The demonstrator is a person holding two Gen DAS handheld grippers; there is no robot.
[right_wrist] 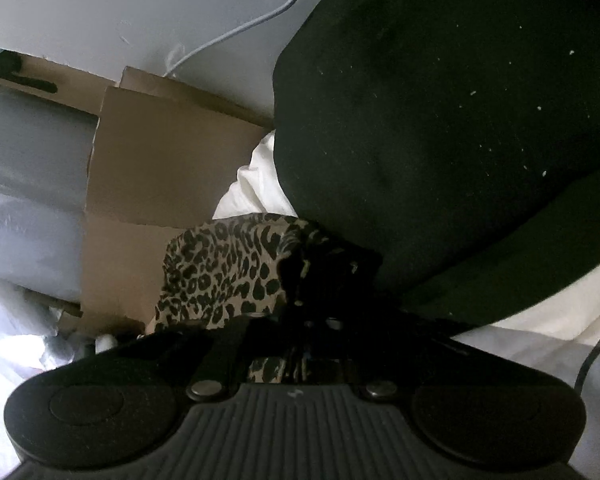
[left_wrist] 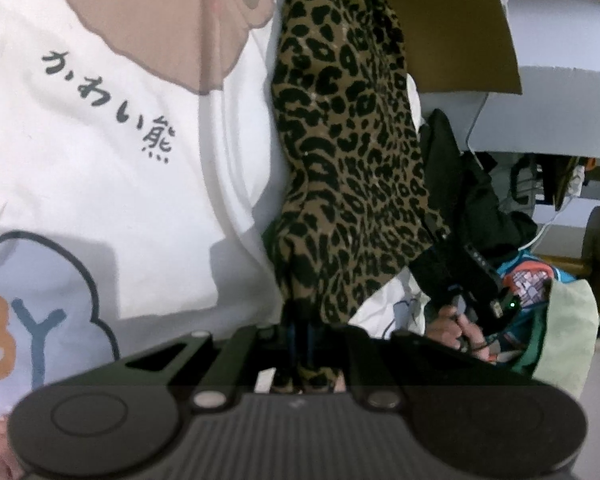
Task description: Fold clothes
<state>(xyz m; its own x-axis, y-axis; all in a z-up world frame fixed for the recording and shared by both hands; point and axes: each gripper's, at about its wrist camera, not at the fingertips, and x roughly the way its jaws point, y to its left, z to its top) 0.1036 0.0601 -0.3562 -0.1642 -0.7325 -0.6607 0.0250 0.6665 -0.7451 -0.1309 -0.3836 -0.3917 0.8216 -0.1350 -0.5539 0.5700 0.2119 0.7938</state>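
Left wrist view: your left gripper (left_wrist: 300,344) is clamped on the leopard-print garment (left_wrist: 340,152), which runs long and bunched straight ahead toward the right gripper (left_wrist: 466,280). Right wrist view shows that gripper (right_wrist: 300,336) also pinching the leopard cloth (right_wrist: 220,268). Fabric spans between both, beside the white bear shirt (left_wrist: 120,140).

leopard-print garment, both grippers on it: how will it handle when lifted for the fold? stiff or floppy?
Likely floppy: the leopard-print garment drapes in soft bunched folds from the left gripper. Probably light for its size, since a small pinch seems to carry it. It may sag between the two grips, as it also crumples at the right gripper.
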